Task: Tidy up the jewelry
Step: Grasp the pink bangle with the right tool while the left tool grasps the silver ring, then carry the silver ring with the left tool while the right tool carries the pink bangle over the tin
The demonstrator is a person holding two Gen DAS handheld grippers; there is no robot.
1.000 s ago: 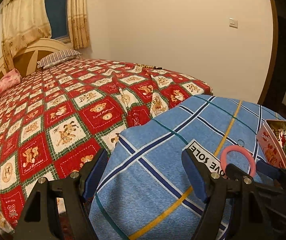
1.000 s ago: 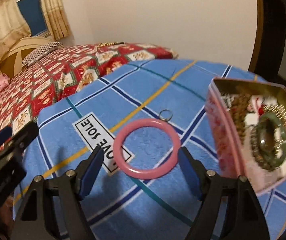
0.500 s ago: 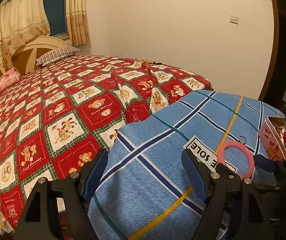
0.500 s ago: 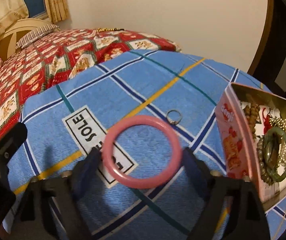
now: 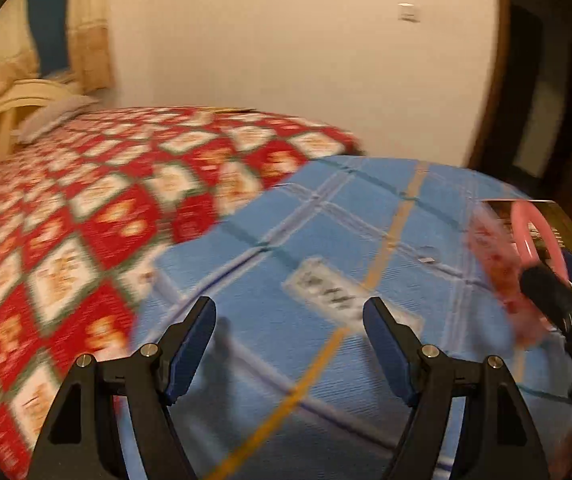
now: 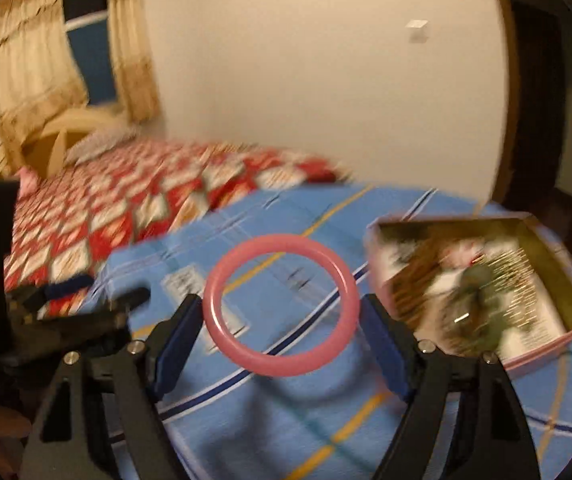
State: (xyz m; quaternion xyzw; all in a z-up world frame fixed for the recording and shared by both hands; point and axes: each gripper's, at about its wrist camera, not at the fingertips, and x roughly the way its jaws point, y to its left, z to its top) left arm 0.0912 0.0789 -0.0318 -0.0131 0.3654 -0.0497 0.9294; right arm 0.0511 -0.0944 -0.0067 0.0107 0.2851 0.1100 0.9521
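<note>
Between my right fingers sits a pink bangle, its rim pressed by a blue pad on each side. They stand wide because the bangle itself is wide, so this is a grip, not an open hand. The bangle's flat face tilts toward the camera, and its shadow falls on the blue plaid blanket below, so I judge it lifted clear of the cloth.

To the right of the bangle, and a little beyond it, lies the open jewelry tin. It holds a tangle of beads and what looks like a green bangle, though blur makes the contents hard to read. The coming move turns on this: the tin lies to the right of my right fingers, near but not yet under the bangle. The bangle should go in roughly flat, its ring face level with the tin's floor.

My left fingers hang open and empty over the blue blanket, well to the left of the tin. My right hand is plainly the nearer one. A red patchwork bedspread stretches away behind.
</note>
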